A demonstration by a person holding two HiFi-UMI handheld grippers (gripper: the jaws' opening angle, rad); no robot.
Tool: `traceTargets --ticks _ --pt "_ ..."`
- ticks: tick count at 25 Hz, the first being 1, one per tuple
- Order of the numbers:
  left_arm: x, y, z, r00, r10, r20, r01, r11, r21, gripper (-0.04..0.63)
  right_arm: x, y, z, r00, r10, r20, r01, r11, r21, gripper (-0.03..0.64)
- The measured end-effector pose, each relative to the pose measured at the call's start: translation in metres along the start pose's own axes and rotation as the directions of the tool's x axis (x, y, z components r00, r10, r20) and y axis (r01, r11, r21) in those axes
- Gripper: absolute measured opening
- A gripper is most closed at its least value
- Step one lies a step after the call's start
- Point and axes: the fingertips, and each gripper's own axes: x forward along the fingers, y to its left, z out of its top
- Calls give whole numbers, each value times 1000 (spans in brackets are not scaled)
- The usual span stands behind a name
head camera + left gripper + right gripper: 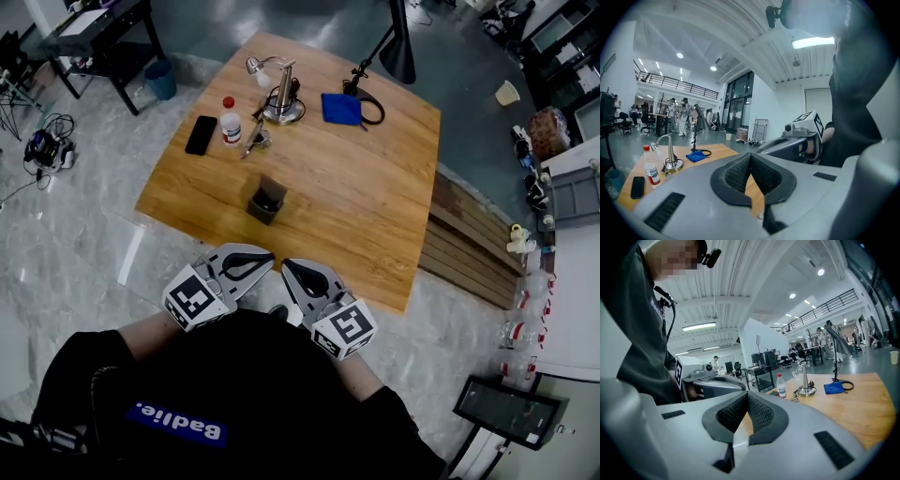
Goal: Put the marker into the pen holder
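Hovering before the desk (pixel 375 216), the left claw (pixel 266 262) and the right claw (pixel 289 268) are both clenched on nothing, so I judge the task to be at its start. The marker (pixel 252 139), it seems, lies beside the white bottle (pixel 230 122), beyond the black pen holder (pixel 267 200); the next move calls for reaching there with one claw opened. The bottle label is too small to read.

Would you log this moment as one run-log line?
left gripper shut, empty | right gripper shut, empty | both short of table | pen holder upright
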Motion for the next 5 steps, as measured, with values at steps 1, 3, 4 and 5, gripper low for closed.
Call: traceTargets --ticks 1,3,4,5 --pt "0 0 1 1000 1 1 -1 1000 -1 9 0 0 0 1000 1 0 -1 1000 0 6" --pt "-1 0 3 1000 5 2 -5 1000 -6 9 1 1 2 1000 3 -1 -3 1000 -1 6" --pt "-1 1 4 1000 8 3 -8 1000 -9 9 1 1 2 1000 5 -2 -5 1000 -2 6" --pt "-2 1 5 1000 11 3 -11 1000 -12 9 1 1 3 1000 6 -2 -6 1000 -3 6"
